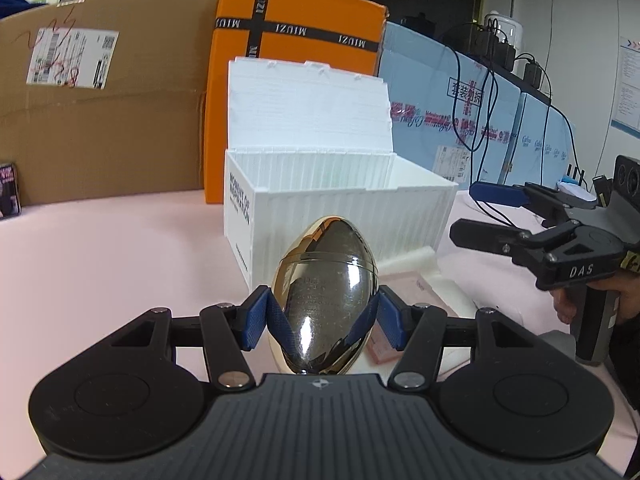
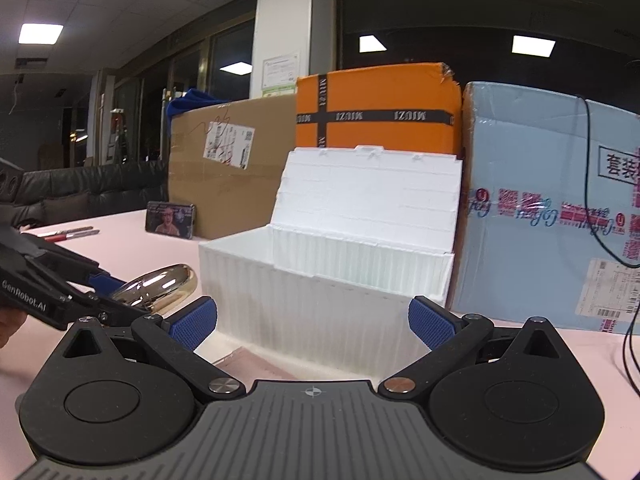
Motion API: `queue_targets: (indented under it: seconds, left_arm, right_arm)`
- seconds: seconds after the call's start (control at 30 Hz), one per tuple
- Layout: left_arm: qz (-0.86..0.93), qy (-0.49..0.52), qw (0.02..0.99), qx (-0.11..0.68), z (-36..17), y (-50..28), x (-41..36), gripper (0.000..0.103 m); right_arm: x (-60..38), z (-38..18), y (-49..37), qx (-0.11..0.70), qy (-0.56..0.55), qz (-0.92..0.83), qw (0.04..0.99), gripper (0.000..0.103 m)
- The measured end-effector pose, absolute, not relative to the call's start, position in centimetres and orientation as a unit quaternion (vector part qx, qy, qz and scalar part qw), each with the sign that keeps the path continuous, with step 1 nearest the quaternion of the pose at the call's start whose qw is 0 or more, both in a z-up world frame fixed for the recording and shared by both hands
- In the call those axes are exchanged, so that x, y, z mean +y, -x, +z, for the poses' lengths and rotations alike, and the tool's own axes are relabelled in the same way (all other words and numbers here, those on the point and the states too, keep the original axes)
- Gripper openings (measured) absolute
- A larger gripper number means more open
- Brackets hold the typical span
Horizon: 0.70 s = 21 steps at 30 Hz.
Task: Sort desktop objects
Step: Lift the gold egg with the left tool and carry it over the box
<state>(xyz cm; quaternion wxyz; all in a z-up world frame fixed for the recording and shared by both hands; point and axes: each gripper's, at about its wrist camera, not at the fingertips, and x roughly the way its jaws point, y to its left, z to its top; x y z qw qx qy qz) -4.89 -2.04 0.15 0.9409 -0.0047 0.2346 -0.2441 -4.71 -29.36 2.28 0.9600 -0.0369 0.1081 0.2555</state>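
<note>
My left gripper [image 1: 324, 320] is shut on a shiny gold egg-shaped case [image 1: 325, 292], its blue pads pressed to both sides, held just in front of the white ribbed storage box [image 1: 312, 196] whose lid stands open. The egg also shows in the right wrist view [image 2: 160, 289], left of the box [image 2: 320, 280], held by the left gripper [image 2: 100, 292]. My right gripper [image 2: 312, 320] is open and empty, close to the box's front wall. It shows in the left wrist view [image 1: 480, 216] to the right of the box, jaws apart.
An orange MIUZI box [image 1: 296, 40], a brown carton [image 1: 100, 100] and a light blue carton [image 1: 460, 120] stand behind the white box. A phone [image 2: 171, 220] leans on the brown carton; pens [image 2: 72, 234] lie far left. Black cables [image 2: 628, 240] hang at right. A pink flat item [image 1: 404, 292] lies by the box.
</note>
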Motion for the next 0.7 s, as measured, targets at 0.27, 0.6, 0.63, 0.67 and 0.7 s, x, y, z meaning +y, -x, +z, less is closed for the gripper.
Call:
queue_targets:
  seconds: [0.27,0.6,0.63,0.67,0.7]
  left_arm:
    - [-0.248,-0.003,0.948,0.198,2.0,4.3,-3.0,0.054]
    - [-0.248,-0.037,0.954,0.162,4.3,2.0,-4.7,0.054]
    - [-0.248,-0.042,0.954,0.161,4.5,1.5,-4.8,0.054]
    - [-0.245,-0.046,0.955,0.159,4.7,0.9,-5.0,0.054]
    - [-0.242,-0.051,0.956,0.158,4.8,0.4,-5.1,0.054]
  right_arm:
    - [-30.2,5.6,3.8,0.075,0.021,0.227,0.971,0.103]
    - [-29.1,8.5,-0.3,0.082,0.029,0.237,0.968,0.103]
    - [-29.0,8.7,-0.9,0.083,0.020,0.235,0.968,0.103]
    - [-28.9,8.9,-1.5,0.084,0.010,0.231,0.969,0.103]
    - [-28.9,9.1,-2.1,0.084,-0.005,0.227,0.970,0.103]
